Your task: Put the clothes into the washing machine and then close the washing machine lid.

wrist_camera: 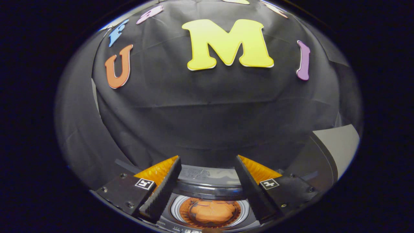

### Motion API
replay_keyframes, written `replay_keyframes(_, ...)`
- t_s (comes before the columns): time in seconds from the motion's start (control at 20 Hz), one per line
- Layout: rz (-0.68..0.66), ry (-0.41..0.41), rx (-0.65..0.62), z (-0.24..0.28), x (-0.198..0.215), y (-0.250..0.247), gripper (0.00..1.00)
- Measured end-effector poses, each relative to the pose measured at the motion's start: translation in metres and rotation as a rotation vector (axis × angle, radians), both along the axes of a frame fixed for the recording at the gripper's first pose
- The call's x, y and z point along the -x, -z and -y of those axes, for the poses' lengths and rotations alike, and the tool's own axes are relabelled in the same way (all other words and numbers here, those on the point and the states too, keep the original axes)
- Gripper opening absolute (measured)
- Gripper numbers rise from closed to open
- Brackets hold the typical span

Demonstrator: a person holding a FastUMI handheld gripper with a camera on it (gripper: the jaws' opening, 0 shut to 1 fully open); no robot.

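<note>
1. While the tool (207,176) is hanging above the washing machine (210,194), its two fingers are standing wide apart and nothing is lying between them; the tool is gripping nothing.
2. Below and between the fingers, the round drum opening (176,207) of the washing machine is showing, and this opening is serving as the landmark for the points below.
3. Inside that opening, an orange garment (212,212) is lying in a bundle at the bottom of the drum, well under the fingertips and touching neither of them.
4. Just behind the opening, a dark curved band with a glossy panel is rising; this is appearing to be the raised lid (207,176), standing open, though its hinge is too blurred to confirm.
5. To the right of the opening and further back, a pale grey panel (338,142) is showing; its purpose cannot be told.
6. Judged from this layout, the loading step is looking complete for the one garment seen; whether other clothes are waiting outside the drum cannot be told.
7. Remaining work, by my assessment: the lid is not yet closed, so the tool is needing to reach the lid's edge behind the opening and bring it down over the drum.
</note>
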State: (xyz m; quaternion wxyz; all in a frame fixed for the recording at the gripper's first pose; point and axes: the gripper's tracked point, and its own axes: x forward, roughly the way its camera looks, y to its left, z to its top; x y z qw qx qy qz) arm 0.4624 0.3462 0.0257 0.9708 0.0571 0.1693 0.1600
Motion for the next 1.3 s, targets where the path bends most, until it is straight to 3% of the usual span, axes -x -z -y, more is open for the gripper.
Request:
replay_keyframes(0.4,0.009,-0.012,-0.012,0.000,0.036,0.025,1.00)
replay_keyframes(0.9,-0.183,-0.030,0.146,0.013,0.089,0.147,1.00)
replay_keyframes(1.3,-0.172,-0.033,0.153,0.016,0.098,0.144,1.00)
